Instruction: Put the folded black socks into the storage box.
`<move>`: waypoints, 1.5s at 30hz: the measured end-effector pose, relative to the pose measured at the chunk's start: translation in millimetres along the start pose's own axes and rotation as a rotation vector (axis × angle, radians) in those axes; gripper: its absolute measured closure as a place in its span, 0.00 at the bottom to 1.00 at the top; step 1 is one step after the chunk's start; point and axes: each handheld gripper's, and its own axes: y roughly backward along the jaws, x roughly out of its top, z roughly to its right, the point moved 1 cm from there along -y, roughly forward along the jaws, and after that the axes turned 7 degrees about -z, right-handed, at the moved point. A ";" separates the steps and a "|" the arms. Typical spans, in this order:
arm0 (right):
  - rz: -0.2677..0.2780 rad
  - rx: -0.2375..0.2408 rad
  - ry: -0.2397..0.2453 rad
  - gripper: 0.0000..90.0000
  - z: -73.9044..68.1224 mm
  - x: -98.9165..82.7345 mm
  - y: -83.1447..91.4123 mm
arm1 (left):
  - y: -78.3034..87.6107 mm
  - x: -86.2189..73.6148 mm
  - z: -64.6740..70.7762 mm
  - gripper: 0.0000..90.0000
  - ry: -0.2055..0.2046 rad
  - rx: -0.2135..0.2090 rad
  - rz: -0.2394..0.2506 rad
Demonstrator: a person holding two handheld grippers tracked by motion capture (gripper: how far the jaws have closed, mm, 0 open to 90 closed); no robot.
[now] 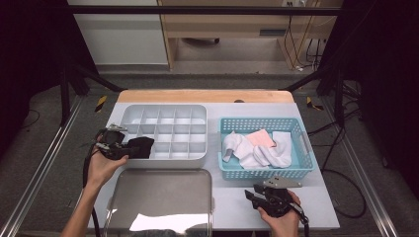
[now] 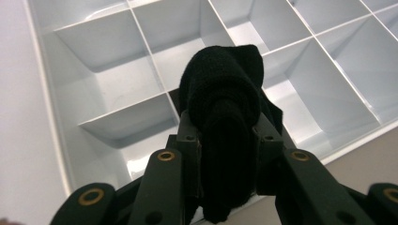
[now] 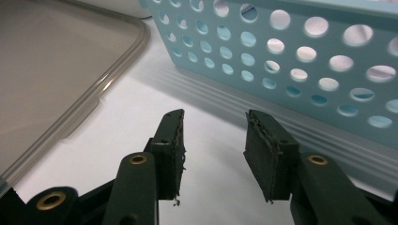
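We hold a rolled black sock (image 2: 225, 112) clamped between the jaws of the left gripper (image 2: 228, 140), poised over the near left corner of the white compartment organiser (image 1: 129, 111) — our landmark throughout. The step in hand, as we judge it, is to seat the roll in one cell: we would centre it above a single compartment, clear of the dividers, lower it until it rests on the cell floor, and only then let go, so that the roll does not spring loose or straddle two cells. The right gripper (image 3: 213, 140) waits with jaws apart and nothing between them, right of the organiser and in front of the blue basket (image 1: 296, 170) of white socks (image 1: 257, 153). A clear lid (image 1: 163, 195) lies just in front of the organiser. We can read no brand, label or writing anywhere.
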 end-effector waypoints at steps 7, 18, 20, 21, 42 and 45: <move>-0.008 0.003 0.002 0.64 -0.1 0.4 -2.0 | -8.0 3.5 8.2 0.78 -0.021 0.002 -0.066; -0.018 0.009 0.002 0.64 -0.3 0.1 -3.6 | -23.6 7.8 11.0 0.78 -0.019 -0.016 -0.144; -0.019 0.011 0.006 0.64 -0.7 0.3 -3.9 | -26.5 8.9 10.6 0.78 -0.017 -0.019 -0.162; -0.018 0.012 0.007 0.64 -0.8 0.4 -4.0 | -27.5 9.4 10.2 0.78 -0.006 -0.027 -0.167; -0.019 0.016 0.006 0.63 0.5 -0.3 -2.7 | -17.4 14.3 13.9 0.79 -0.006 0.020 0.032; -0.025 0.019 0.003 0.63 -0.3 -0.4 -2.8 | -25.9 15.8 16.7 0.82 -0.007 0.044 -0.019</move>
